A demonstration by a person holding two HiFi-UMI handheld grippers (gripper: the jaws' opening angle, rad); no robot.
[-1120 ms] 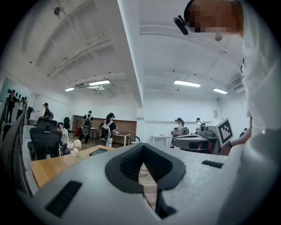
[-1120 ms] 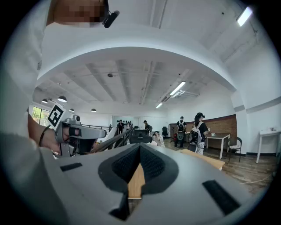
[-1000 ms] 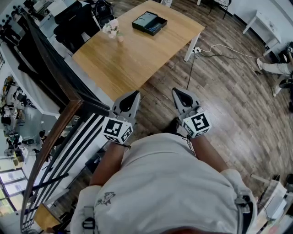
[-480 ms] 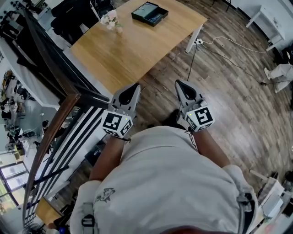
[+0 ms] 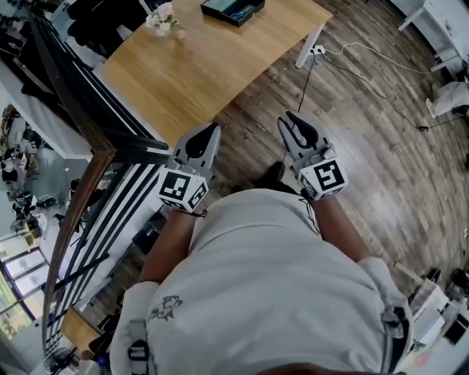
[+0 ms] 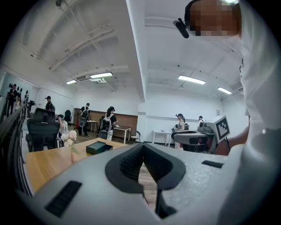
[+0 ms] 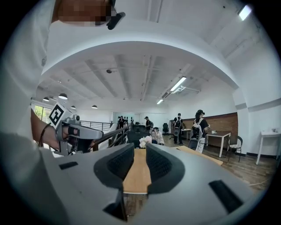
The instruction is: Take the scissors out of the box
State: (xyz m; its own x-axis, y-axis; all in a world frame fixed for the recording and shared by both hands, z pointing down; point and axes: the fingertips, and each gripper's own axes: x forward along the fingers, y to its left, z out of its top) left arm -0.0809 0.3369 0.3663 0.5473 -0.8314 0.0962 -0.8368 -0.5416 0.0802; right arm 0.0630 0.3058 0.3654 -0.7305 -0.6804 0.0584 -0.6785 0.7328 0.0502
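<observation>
A dark open box (image 5: 233, 9) lies at the far end of a wooden table (image 5: 212, 66); what is in it is too small to make out. The left gripper view shows the same box (image 6: 99, 147) far ahead. I hold both grippers out level over the wooden floor, short of the table's near edge. My left gripper (image 5: 212, 132) is shut, its tips meeting (image 6: 143, 149) with nothing in them. My right gripper (image 5: 290, 121) has just been opening; its jaws stand apart (image 7: 140, 151) and nothing is between them.
A small vase of flowers (image 5: 163, 20) stands on the table's left side. A dark stair railing (image 5: 80, 212) runs along my left. A white cable (image 5: 352, 58) trails over the floor by the table leg. Black chairs (image 5: 110, 22) stand beyond the table, and several people farther back.
The table and box have slid toward the top of the head view as both grippers moved forward. The right jaws, shut before, now show a gap.
</observation>
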